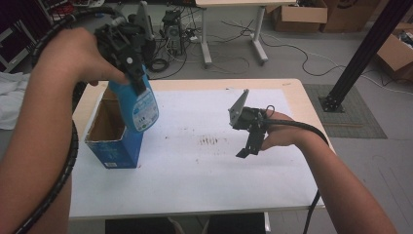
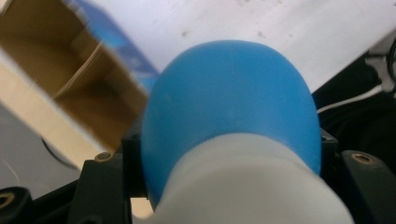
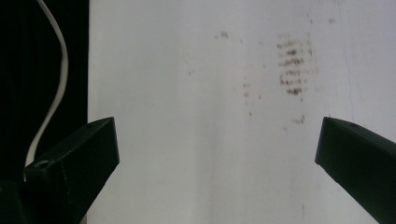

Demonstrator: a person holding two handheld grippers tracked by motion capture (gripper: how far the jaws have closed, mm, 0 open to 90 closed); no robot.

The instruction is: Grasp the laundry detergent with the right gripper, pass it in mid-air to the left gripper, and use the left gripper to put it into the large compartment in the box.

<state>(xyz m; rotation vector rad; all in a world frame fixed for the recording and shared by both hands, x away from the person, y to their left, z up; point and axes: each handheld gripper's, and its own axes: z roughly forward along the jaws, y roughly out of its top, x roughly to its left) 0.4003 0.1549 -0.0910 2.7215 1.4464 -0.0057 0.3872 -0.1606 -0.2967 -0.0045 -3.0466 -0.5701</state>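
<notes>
White paper covers the table (image 1: 195,190), stained near its middle; an open blue box (image 1: 113,141) stands at its left, nothing visible inside; the left gripper (image 1: 127,56) grips a blue bottle (image 1: 139,105) above the box, likely going in; the right gripper (image 1: 249,141) hovers, jaws apart

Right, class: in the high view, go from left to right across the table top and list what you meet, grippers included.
Open blue box → blue bottle held in the left gripper above the box's right edge → brown smudges on the white sheet → right gripper, open and holding nothing.
</notes>
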